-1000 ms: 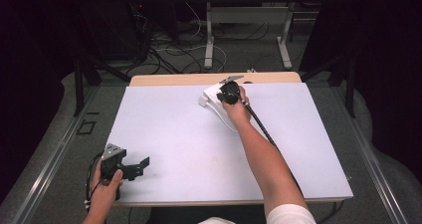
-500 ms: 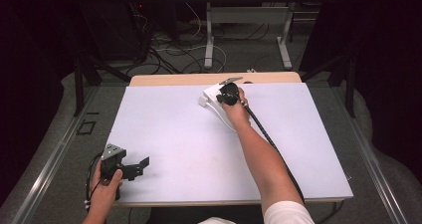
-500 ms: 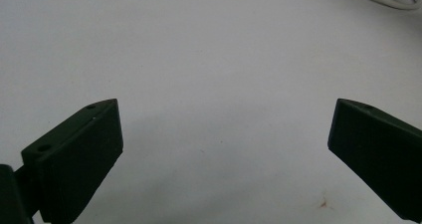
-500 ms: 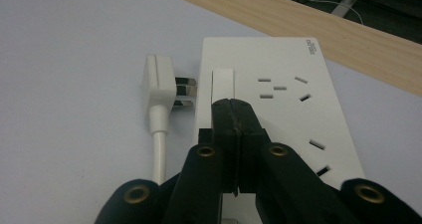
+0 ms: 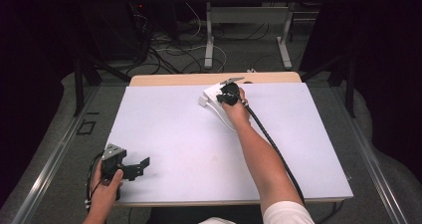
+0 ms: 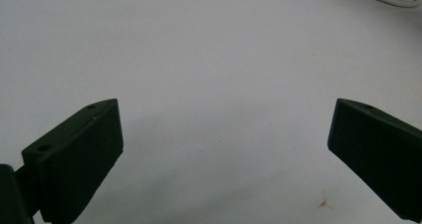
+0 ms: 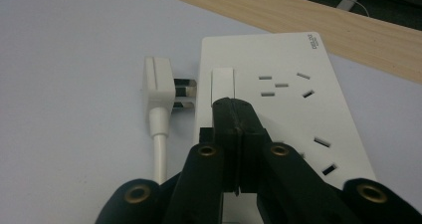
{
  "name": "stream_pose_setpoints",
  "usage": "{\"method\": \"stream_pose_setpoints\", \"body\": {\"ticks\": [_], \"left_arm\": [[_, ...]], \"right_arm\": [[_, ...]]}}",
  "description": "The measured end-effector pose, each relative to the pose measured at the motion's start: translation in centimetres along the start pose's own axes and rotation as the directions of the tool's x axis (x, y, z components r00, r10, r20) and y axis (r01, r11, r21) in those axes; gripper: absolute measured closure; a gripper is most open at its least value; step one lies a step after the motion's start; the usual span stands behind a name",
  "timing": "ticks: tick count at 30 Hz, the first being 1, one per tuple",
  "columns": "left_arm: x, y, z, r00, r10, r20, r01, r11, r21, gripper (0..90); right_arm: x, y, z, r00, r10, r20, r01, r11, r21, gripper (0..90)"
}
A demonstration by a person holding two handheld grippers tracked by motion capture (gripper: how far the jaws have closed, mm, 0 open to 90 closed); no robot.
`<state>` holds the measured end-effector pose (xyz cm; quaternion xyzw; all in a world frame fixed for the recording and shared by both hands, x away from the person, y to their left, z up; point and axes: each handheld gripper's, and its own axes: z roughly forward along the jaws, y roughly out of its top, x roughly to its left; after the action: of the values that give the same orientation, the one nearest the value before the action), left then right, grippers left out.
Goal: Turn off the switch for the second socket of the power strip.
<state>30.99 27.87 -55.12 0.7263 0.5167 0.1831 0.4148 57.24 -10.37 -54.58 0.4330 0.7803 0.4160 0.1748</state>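
1. We take the white power strip as our landmark; it lies flat on the white worktop, near the far edge, just in front of the bare wooden strip that runs along the back.
2. The right hand-held gripper sits over the near end of the power strip with its jaws pressed together, no gap between the tips. In the right gripper view the tips meet just at the white raised rocker-like piece on the strip's face; we cannot tell whether they pinch it or merely touch it.
3. In the high view the same right hand-held gripper is held by the right hand, the forearm reaching across the worktop to the strip, and its black cable trails back along the arm.
4. A white plug lies just beside the strip's left side as the right gripper view shows it, its metal prongs pointing toward the strip's edge and close to it. Its white cord runs back toward the camera.
5. Several socket slots on the strip's face stand empty beyond and to the right of the jaws.
6. The left hand-held gripper is well apart from the power strip, at the near left corner of the worktop, held by the left hand. Its jaws stand wide apart with bare worktop between them.
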Motion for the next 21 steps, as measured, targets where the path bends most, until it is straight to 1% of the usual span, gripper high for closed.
{"method": "stream_pose_setpoints", "body": {"ticks": [4,8,9,11,12,16,17,18,21], "left_arm": [[0.05,0.01,0.08,1.0,0.003,0.001,-0.003,1.0,-0.003,0.8],[0.01,0.02,0.07,1.0,0.004,0.001,-0.004,1.0,0.0,0.8],[0.0,0.02,0.07,1.0,0.004,0.001,-0.004,1.0,0.0,0.8],[0.0,0.04,0.05,1.0,0.004,0.002,-0.004,1.0,-0.001,0.8],[0.01,0.04,0.05,1.0,0.005,0.002,-0.005,1.0,-0.001,0.8],[0.01,0.05,0.06,1.0,0.004,0.002,-0.004,1.0,-0.001,0.8],[0.01,0.04,0.06,1.0,0.005,0.002,-0.005,1.0,-0.001,0.8],[0.0,0.04,0.05,1.0,0.006,0.003,-0.006,1.0,-0.001,0.9],[0.0,0.06,0.03,1.0,0.004,0.003,-0.004,1.0,-0.003,0.8]], "right_arm": [[-0.2,0.0,0.03,0.9999,0.004,-0.01,-0.004,1.0,0.003,90.0],[-0.13,-0.01,0.07,0.9999,0.013,-0.005,-0.013,1.0,0.015,90.0],[-0.21,-0.01,0.15,0.9999,0.012,-0.012,-0.012,1.0,0.006,90.0],[-0.2,-0.01,0.15,0.9997,0.016,-0.017,-0.016,1.0,0.008,90.0],[-0.18,0.01,0.1,0.9999,0.011,-0.006,-0.011,1.0,0.013,90.0],[-0.11,0.0,0.16,1.0,0.001,-0.008,-0.001,1.0,0.002,90.0],[-0.07,0.02,0.1,1.0,-0.003,-0.003,0.003,1.0,0.011,90.0],[-0.02,0.01,0.11,0.9999,-0.016,0.006,0.016,1.0,0.01,90.0],[0.12,0.04,0.05,0.9997,-0.025,0.004,0.025,1.0,0.015,90.0]]}}
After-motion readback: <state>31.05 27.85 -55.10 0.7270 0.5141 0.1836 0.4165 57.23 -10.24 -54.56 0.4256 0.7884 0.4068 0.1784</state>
